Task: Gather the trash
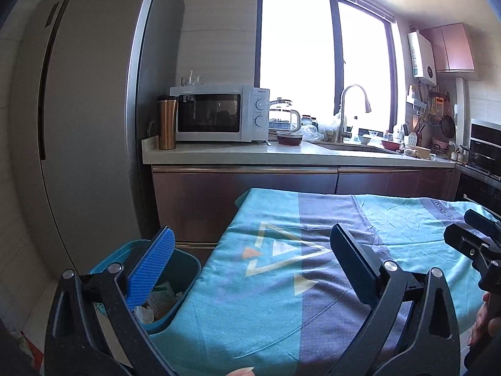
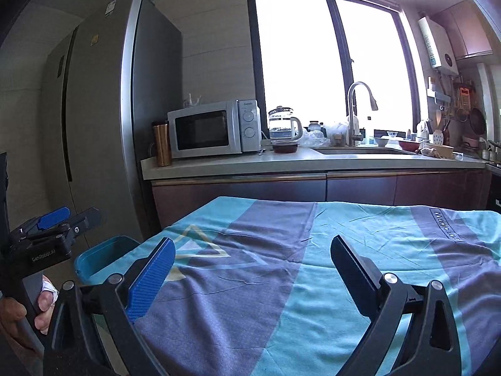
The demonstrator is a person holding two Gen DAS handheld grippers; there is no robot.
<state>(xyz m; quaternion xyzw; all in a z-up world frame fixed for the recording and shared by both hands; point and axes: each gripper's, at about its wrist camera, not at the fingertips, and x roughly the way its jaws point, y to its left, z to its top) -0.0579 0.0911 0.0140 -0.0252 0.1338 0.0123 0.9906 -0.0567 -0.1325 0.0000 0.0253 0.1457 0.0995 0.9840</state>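
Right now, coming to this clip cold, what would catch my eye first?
The teal and grey-purple cloth covering the table fills the foreground, bare of any trash. At its left edge stands a teal bin with scraps inside. Both the left gripper and right gripper stand wide open and empty over the cloth, against a glaring window above the kitchen counter.

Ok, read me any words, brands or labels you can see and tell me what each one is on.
"GenRobot.AI", roughly: left hand-held gripper.
"Magic", rest unclear: tablecloth.
"Galanz", blurry: microwave.
Fridge stickers: too small.
Water heater label: too small.
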